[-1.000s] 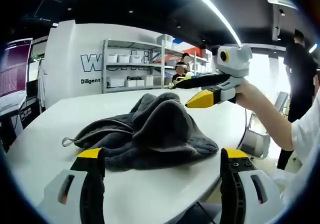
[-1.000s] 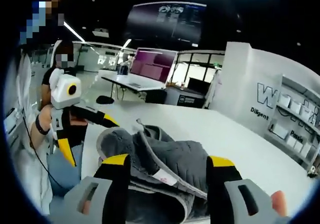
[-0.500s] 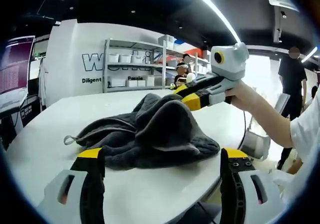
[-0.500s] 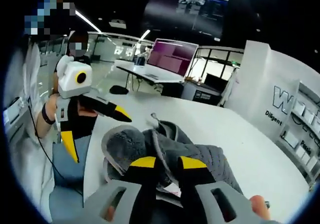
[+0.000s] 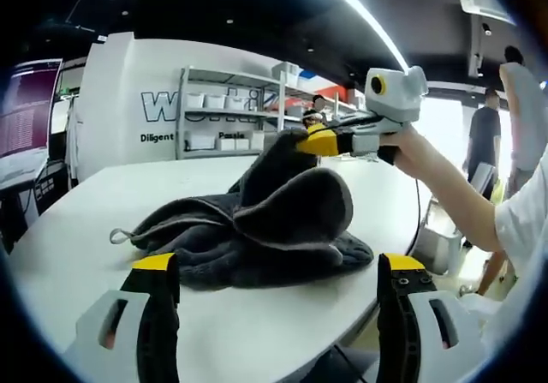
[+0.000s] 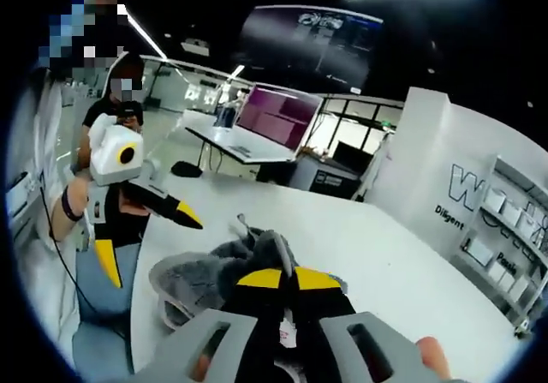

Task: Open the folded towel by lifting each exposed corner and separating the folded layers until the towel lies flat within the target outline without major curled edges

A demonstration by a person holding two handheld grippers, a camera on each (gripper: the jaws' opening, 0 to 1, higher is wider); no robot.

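A white round table (image 5: pixel 257 314) carries my work: a dark grey towel (image 5: pixel 257 229), bunched in thick folds, lies on it near the edge closest to me, its hanging loop (image 5: pixel 117 236) resting flat on the tabletop. In my right gripper view, the same white surface (image 6: pixel 385 254) spreads past the rumpled cloth (image 6: pixel 197 280), which sits close to the table's rim.

We see bare counter (image 5: pixel 257 314) between our left tongs (image 5: pixel 278 272) and the towel (image 5: pixel 248 224), so a low approach from here is open. The towel's raised fold, pinched by the right tongs (image 5: pixel 318 140), blocks the middle. Behind the heap, the counter runs clear toward the shelving (image 5: pixel 227 113).
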